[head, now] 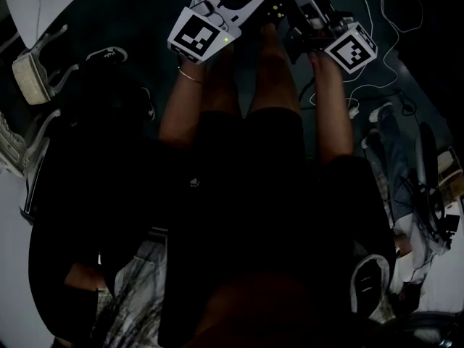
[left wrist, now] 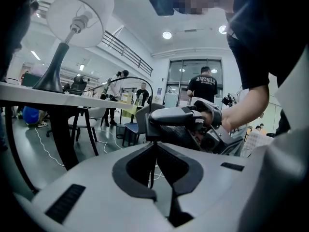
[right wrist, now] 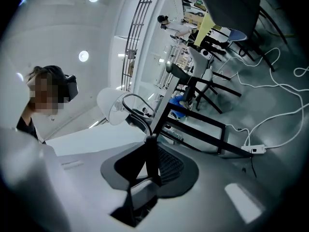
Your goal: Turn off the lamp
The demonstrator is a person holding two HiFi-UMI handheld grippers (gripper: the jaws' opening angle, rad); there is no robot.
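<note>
The lamp (left wrist: 72, 18) stands on a white table (left wrist: 24, 93) at the upper left, with a white shade and an unlit bulb. The lamp (right wrist: 112, 106) also shows in the right gripper view. Its black cord (left wrist: 128, 79) arcs down from the table to a black inline switch (left wrist: 153, 125). My right gripper (left wrist: 157, 122) reaches in from the right, shut on that switch (right wrist: 150, 161). Below it the thin cord runs into my left gripper (left wrist: 155, 166), which is shut on it. The head view is dark, with my left gripper (head: 254, 2) and my right gripper (head: 297, 17) together at the top.
Black table legs (right wrist: 193, 124) and chairs (left wrist: 84, 124) stand nearby. A white power strip (right wrist: 254, 149) and loose cables (right wrist: 285, 81) lie on the floor. Several people (left wrist: 203, 88) stand in the background. Shoes (head: 109, 53) and cables (head: 391, 20) lie around my legs.
</note>
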